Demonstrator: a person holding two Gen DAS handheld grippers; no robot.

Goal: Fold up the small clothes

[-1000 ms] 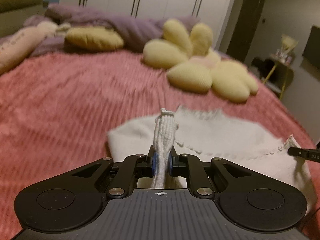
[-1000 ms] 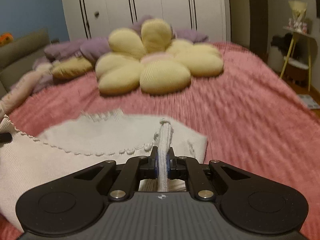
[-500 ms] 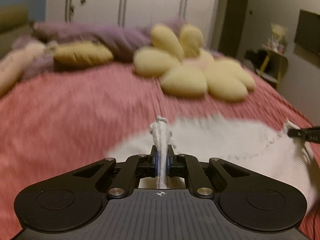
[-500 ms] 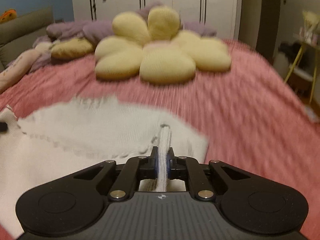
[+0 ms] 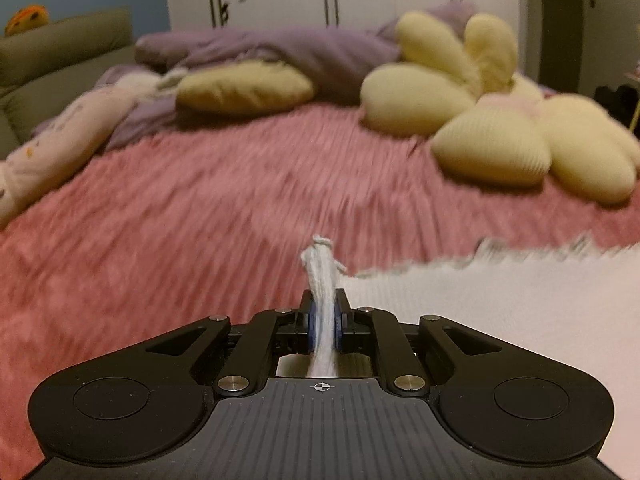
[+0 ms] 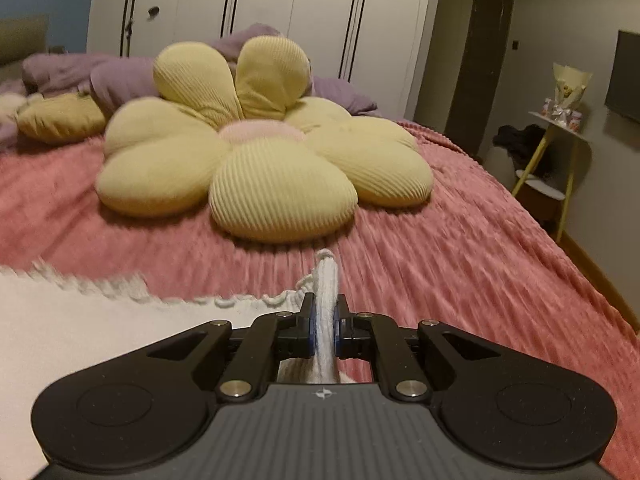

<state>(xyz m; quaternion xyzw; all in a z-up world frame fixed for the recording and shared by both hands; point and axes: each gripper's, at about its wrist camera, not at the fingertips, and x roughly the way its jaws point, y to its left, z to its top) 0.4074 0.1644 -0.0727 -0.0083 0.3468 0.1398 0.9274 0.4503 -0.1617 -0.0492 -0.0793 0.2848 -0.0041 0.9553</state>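
Pink ribbed bedspread [image 5: 192, 208] carries a white knit garment [image 5: 520, 304], spread low between both tools. Left gripper [image 5: 324, 316] and right gripper [image 6: 325, 322] each pinch a bunched corner of its scalloped edge. Judged step: carrying that edge over for a fold; next, lay it down squarely before letting go, short of the flower cushion [image 6: 272, 152].
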